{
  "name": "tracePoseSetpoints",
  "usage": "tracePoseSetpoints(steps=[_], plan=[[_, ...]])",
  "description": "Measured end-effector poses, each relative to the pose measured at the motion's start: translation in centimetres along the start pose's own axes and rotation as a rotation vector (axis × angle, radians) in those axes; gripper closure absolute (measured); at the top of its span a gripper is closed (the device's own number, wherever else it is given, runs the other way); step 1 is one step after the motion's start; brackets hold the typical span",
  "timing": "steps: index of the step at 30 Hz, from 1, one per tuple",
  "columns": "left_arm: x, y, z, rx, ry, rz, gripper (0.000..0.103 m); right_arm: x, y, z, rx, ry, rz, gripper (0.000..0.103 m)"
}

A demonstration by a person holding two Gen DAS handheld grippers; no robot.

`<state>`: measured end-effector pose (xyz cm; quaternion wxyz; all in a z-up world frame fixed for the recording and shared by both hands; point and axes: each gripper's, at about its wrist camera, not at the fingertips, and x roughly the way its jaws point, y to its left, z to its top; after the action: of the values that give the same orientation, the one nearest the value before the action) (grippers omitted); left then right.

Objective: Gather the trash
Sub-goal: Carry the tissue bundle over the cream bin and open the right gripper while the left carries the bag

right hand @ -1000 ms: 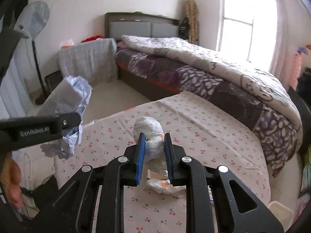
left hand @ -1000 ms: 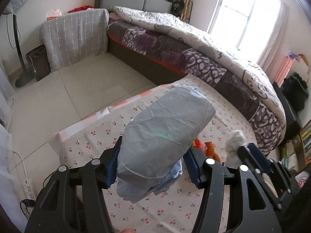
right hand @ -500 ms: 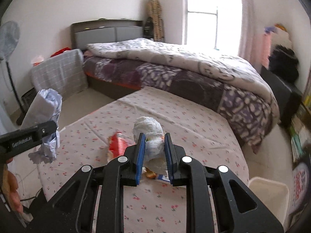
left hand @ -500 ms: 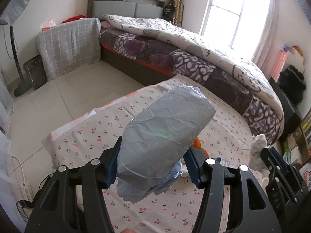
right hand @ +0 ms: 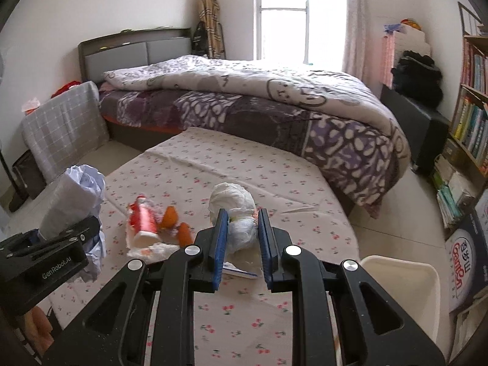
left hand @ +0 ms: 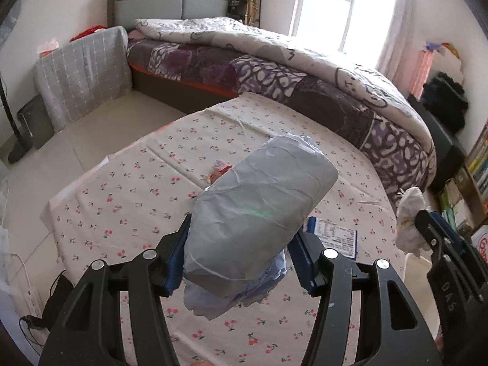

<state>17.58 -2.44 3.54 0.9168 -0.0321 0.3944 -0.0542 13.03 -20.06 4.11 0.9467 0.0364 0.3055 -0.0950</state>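
Trash is in both grippers and more lies on the desk. The left gripper (left hand: 238, 254) is clamped on a large crumpled wad of grey-white paper (left hand: 259, 210), held in the air above the cherry-print cloth (left hand: 128, 201) that covers the desk. The right gripper (right hand: 242, 238) has its blue pads (right hand: 220, 235) pressed against a white crumpled tissue wad (right hand: 233, 207), also clear of the surface.

Judgement on step: both items are picked up and in transport; the drop-off is not yet done. A cream-coloured bin (right hand: 402, 277) stands on the floor just beside the desk's right edge, near the right gripper, and appears the likely receptacle. The next move calls for carrying each wad over its rim and letting go there; the right load is nearer. The paper wad is bulky and sticks well out beyond the jaws, so it may snag the rim or shed loose sheets.

Remaining on the desk: a red-and-white wrapper (right hand: 143, 222), orange peel pieces (right hand: 177, 222), a flattened tissue (right hand: 152, 248) and a printed blue-edged packet (left hand: 335, 235).

Room: a bed (right hand: 274, 97) with purple patterned bedding lies beyond the desk, under a bright window (right hand: 283, 15). A bookshelf (right hand: 472, 106) stands at right. A grey checked cover (left hand: 82, 73) drapes furniture beside the headboard. Floor is pale tile (left hand: 91, 128).
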Motion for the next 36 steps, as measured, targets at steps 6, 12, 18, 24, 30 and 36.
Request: tracePoseSetpoints(steps=[6,12,18,24,30,36], plan=[[-0.1,-1.2,0.5,-0.017,-0.015,-0.021,0.045,-0.3,-1.9,-0.4,0.009,0.0,-0.04,0.084],[0.2,-2.3,0.7,-0.024,-0.015,-0.027,0.045,-0.5,-4.2,-0.3,0.052,0.008,-0.076,0.083],[0.2,-4.0,0.2,0.014,-0.016,-0.037,0.045,-0.3,-6.8,-0.4,0.112,0.039,-0.113,0.083],[0.3,-5.6,-0.2,0.043,-0.011,-0.05,0.045,-0.3,-9.1,-0.6,0.159,0.053,-0.159,0.083],[0.3,-7.0,-0.7,0.069,-0.007,-0.069,0.045,-0.4,-11.0,-0.9,0.204,0.067,-0.183,0.083],[0.4,-8.8,-1.2,0.105,-0.002,-0.085,0.045,-0.7,-12.5,-1.0,0.226,0.069,-0.208,0.082]])
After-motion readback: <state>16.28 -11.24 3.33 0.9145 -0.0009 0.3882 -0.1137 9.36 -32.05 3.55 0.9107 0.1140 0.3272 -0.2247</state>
